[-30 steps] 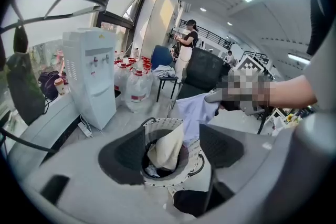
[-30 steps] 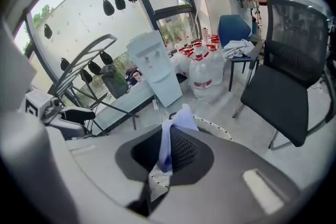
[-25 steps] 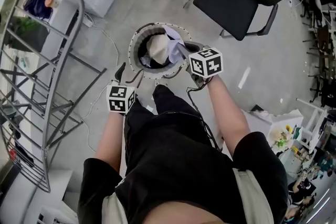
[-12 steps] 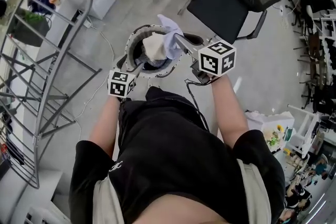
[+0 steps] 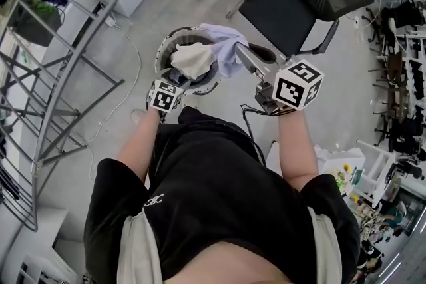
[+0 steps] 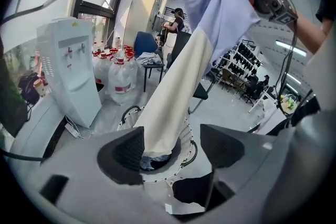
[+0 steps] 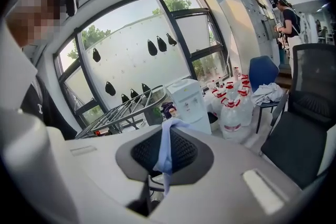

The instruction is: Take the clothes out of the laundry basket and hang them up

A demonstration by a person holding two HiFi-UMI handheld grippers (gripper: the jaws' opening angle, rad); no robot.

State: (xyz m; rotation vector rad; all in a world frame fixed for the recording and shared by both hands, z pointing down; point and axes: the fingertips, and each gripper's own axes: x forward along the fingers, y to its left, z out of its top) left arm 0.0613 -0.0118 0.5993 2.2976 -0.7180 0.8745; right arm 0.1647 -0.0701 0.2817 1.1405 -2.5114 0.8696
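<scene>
Garment (image 5: 223, 50) hangs over the laundry basket (image 5: 160, 58) in the head view, pinched by the right gripper (image 5: 241, 53), with the left gripper (image 5: 162, 84) by the rim. Left gripper view: jaws apart, cloth hanging ahead of them. Right gripper view: jaws clamped on lavender fabric.

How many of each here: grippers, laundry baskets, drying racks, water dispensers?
grippers: 2, the left gripper and the right gripper
laundry basket: 1
drying rack: 1
water dispenser: 1
Total: 5
</scene>
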